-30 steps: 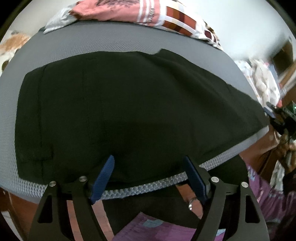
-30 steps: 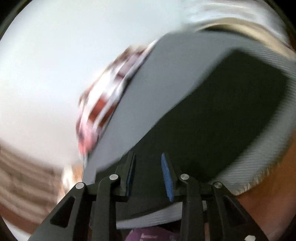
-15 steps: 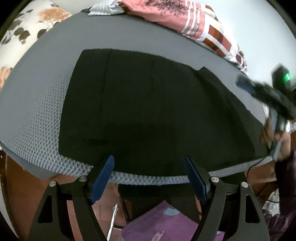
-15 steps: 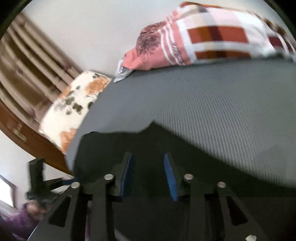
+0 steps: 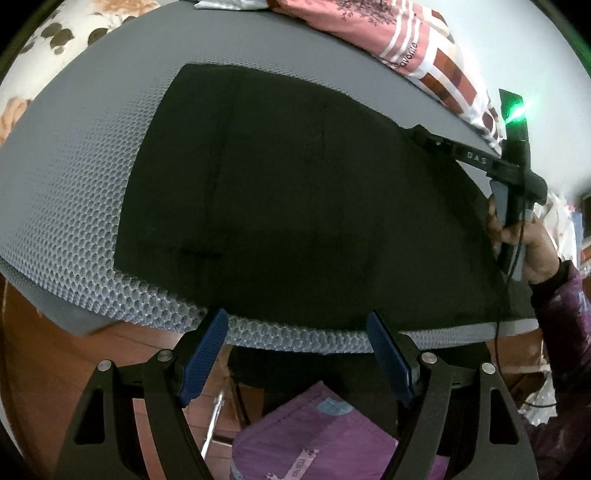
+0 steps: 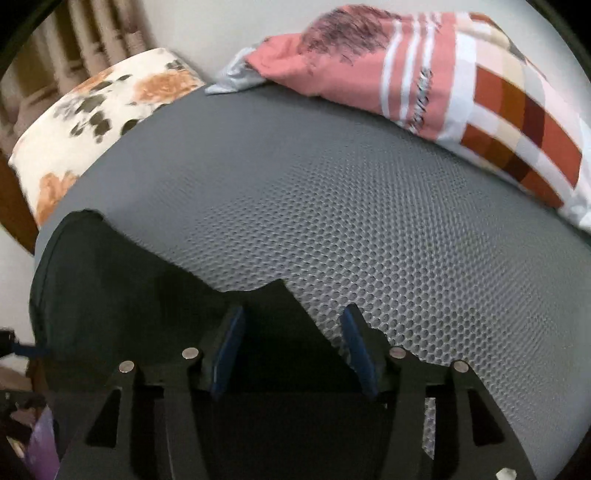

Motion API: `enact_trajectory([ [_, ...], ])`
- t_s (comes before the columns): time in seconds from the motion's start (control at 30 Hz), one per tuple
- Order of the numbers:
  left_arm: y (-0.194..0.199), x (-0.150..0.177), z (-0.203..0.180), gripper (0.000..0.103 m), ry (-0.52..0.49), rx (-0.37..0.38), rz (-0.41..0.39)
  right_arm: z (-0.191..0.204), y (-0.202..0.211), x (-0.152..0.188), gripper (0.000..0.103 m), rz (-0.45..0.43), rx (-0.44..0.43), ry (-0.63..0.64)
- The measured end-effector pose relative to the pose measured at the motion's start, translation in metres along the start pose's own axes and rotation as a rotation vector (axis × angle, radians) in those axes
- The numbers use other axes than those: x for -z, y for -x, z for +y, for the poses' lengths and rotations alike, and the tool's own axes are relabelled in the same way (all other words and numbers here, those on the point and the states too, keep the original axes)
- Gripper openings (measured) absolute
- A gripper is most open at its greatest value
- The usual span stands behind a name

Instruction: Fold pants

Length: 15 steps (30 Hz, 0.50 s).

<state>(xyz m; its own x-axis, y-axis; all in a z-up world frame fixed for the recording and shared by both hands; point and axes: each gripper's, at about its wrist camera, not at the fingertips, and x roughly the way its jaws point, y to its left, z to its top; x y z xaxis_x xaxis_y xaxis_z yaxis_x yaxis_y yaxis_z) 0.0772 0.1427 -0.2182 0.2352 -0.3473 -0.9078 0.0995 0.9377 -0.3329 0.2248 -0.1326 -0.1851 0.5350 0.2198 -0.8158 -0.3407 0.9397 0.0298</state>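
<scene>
The black pants [image 5: 295,206] lay spread flat on a grey honeycomb-mesh mattress [image 6: 369,206], reaching almost to its near edge. Along the far side of the bed a pink pillow with white stripes and brown checks [image 6: 424,74] rested against the pale wall, a scrap of grey-white cloth [image 6: 236,79] just beside it, and a floral cushion in cream and orange [image 6: 92,110] sat at the corner near beige curtains [image 6: 74,33]. The left tongs [image 5: 295,354] hung above the mattress edge with the blue pads wide apart and nothing between them; below them showed reddish-brown wood [image 5: 55,350] and the person's purple clothing [image 5: 314,435]. The right tongs [image 6: 291,350] stood over a jagged corner of the pants, the jaws having just been opening, with dark cloth lying between the parted pads but not pinched. In the left view the person's right hand [image 5: 524,240] gripped that tool's handle beneath a green light [image 5: 517,110].
</scene>
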Motion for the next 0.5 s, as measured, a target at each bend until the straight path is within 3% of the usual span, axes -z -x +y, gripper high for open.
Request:
enact_trajectory([
  [0.13,0.000,0.005,-0.002,0.078,-0.001,0.002,-0.002,-0.016,-0.002,-0.003,0.051,-0.033,0.020,-0.071],
  [0.27,0.003,0.009,0.002,0.078,0.005,0.006,-0.003,-0.028,0.001,-0.001,0.053,-0.041,-0.051,-0.152],
  [0.33,0.005,0.009,0.006,0.078,0.018,0.006,-0.001,-0.032,0.003,-0.004,0.049,-0.048,-0.050,-0.194],
  [0.4,0.010,0.007,0.009,0.078,0.027,-0.038,0.011,-0.040,0.022,-0.002,0.051,-0.108,-0.038,-0.239],
  [0.5,0.038,0.002,0.009,0.078,0.013,-0.075,-0.084,-0.028,0.054,0.005,0.051,-0.157,-0.157,-0.218],
])
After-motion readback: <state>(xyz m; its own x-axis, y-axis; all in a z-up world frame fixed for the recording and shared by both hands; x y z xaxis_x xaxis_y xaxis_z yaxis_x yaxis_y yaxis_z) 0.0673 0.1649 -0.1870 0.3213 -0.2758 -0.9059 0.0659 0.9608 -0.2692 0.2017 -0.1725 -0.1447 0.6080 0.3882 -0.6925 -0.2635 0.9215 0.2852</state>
